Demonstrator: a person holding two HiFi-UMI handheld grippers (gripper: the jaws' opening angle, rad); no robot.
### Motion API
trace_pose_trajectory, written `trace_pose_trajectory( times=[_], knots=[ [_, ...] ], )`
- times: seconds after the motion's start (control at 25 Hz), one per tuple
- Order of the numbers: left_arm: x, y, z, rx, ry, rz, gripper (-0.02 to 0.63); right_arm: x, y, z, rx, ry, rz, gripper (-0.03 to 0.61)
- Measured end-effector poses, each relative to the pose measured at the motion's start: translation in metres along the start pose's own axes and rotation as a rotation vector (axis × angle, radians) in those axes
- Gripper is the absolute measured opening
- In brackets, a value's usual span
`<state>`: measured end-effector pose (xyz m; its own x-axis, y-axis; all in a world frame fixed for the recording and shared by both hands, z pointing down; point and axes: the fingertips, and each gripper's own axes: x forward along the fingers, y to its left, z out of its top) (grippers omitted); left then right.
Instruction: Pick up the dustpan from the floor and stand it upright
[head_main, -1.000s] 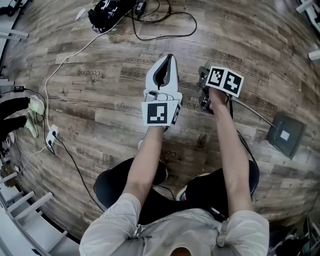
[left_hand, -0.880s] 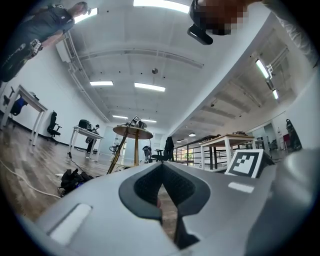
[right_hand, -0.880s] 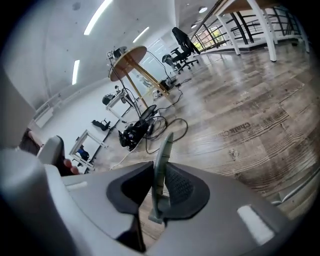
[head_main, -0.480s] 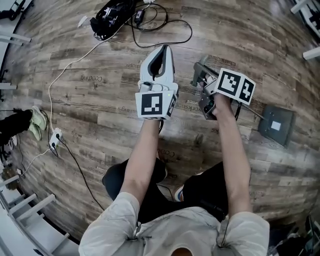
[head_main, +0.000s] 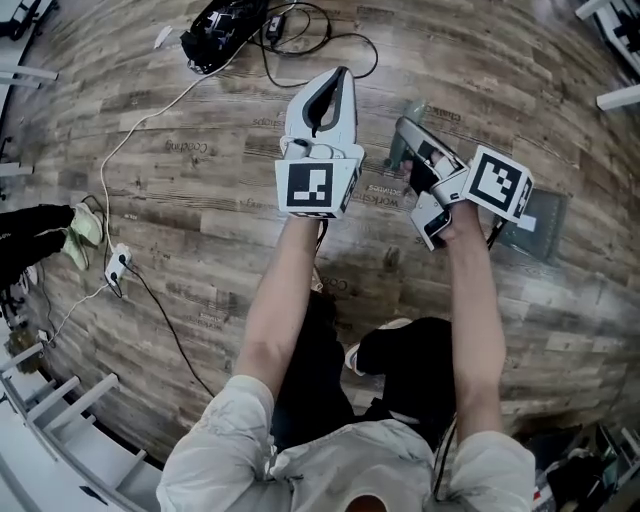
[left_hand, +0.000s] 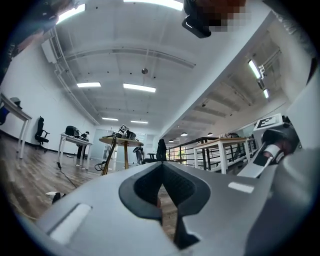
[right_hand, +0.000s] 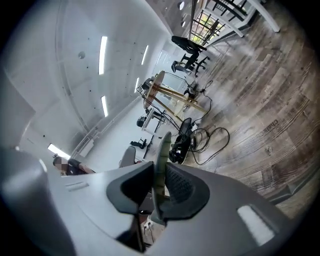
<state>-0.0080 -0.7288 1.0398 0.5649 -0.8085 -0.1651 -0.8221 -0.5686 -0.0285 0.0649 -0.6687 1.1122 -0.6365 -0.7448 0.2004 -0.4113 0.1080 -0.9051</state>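
Note:
My right gripper (head_main: 420, 150) (right_hand: 159, 165) is shut on the thin grey edge of the dustpan (right_hand: 161, 150), which stands up between the pads. In the head view a dark grey pan part of the dustpan (head_main: 545, 225) shows just right of the right gripper's marker cube, low near the wooden floor (head_main: 200, 200). I cannot tell whether it touches the floor. My left gripper (head_main: 335, 85) (left_hand: 161, 172) is held high beside the right one. Its jaws are together with nothing between them, and it is apart from the dustpan.
A black device with looped cables (head_main: 225, 25) lies at the far side. A white power strip (head_main: 117, 262) and its cord run along the left, near a shoe (head_main: 82, 228). White frame legs (head_main: 60, 400) stand at the lower left. Tables and a railing (left_hand: 210, 150) stand further off.
Both grippers have risen toward the head camera. The right gripper has rolled and tilted with the dustpan in its jaws. The dark pan has shifted up and left across the floor.

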Motion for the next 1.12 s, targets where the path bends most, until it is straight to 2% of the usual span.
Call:
trace_pose_trajectory(
  times=[0.24, 0.36, 0.52, 0.72, 0.92, 1.12],
  knots=[
    [0.020, 0.005, 0.097, -0.014, 0.000, -0.040, 0.018, -0.012, 0.088, 0.037, 0.058, -0.066, 0.093, 0.075],
    [0.041, -0.004, 0.153, -0.023, -0.011, -0.053, 0.018, -0.028, 0.140, 0.074, 0.089, -0.095, 0.160, 0.075],
    [0.062, -0.025, 0.245, -0.038, -0.033, -0.070, 0.018, -0.063, 0.221, 0.124, 0.143, -0.141, 0.259, 0.077],
    [0.085, -0.036, 0.362, -0.071, 0.009, -0.068, 0.018, -0.109, 0.324, 0.188, 0.237, -0.211, 0.366, 0.075],
    [0.103, -0.052, 0.467, -0.081, 0.019, -0.091, 0.018, -0.150, 0.397, 0.236, 0.310, -0.307, 0.395, 0.071],
    [0.131, -0.075, 0.532, -0.095, 0.042, -0.128, 0.018, -0.185, 0.432, 0.272, 0.381, -0.375, 0.416, 0.066]
  ],
)
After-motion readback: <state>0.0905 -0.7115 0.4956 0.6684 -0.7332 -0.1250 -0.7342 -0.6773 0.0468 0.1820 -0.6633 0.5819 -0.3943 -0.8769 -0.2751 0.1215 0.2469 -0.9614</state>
